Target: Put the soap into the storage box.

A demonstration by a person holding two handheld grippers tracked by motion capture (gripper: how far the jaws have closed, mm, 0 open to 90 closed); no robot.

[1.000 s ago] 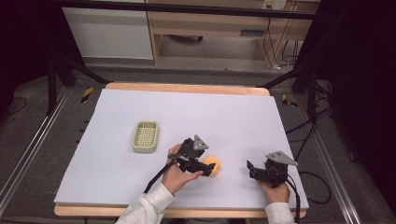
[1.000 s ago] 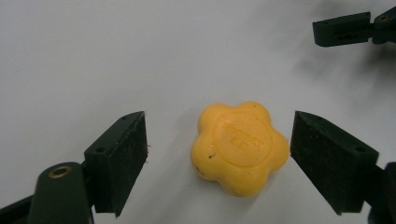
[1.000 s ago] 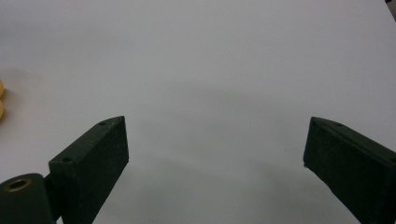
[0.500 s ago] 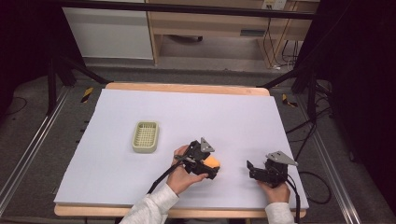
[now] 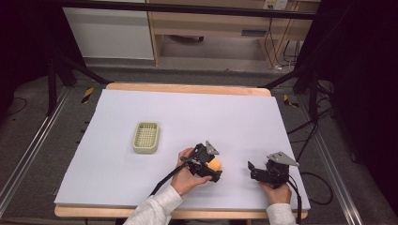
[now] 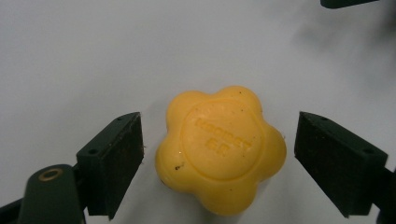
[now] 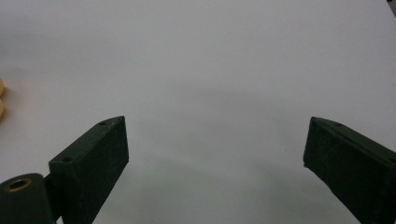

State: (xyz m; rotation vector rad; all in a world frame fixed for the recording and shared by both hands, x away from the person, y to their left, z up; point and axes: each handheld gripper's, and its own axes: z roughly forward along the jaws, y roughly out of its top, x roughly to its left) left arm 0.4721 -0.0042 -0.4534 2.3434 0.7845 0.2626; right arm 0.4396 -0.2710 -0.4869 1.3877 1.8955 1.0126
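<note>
You are holding the left gripper (image 5: pixel 215 169) over the yellow soap (image 5: pixel 214 165) near the front of the counter (image 5: pixel 187 112), just right of its middle. In the left gripper view, the soap (image 6: pixel 221 148) is lying flat on the white sheet (image 6: pixel 93 56) that is covering the counter, a flower-shaped bar with 5 rounded lobes and stamped lettering too soft to read. Your left gripper (image 6: pixel 218 163) is released: its jaws have just been opening, and the soap is sitting between them with a gap of white sheet on each side, so neither pad is pressing on it. The left pad is standing a little nearer the soap than the right one.

You are resting the right gripper (image 5: pixel 253 169) on the counter well to the right of the soap, near the front edge, with its jaws pointing left toward the soap. In the right gripper view, the right gripper (image 7: pixel 215 154) is also released, its 2 jaws spread wide over bare white sheet with nothing between them, and a sliver of the yellow soap (image 7: pixel 2 100) is showing at the left edge.

A pale slotted soap dish (image 5: pixel 146 137) is sitting on the sheet to the left of your left hand (image 5: pixel 187 176), well apart from the soap and farther back.
</note>
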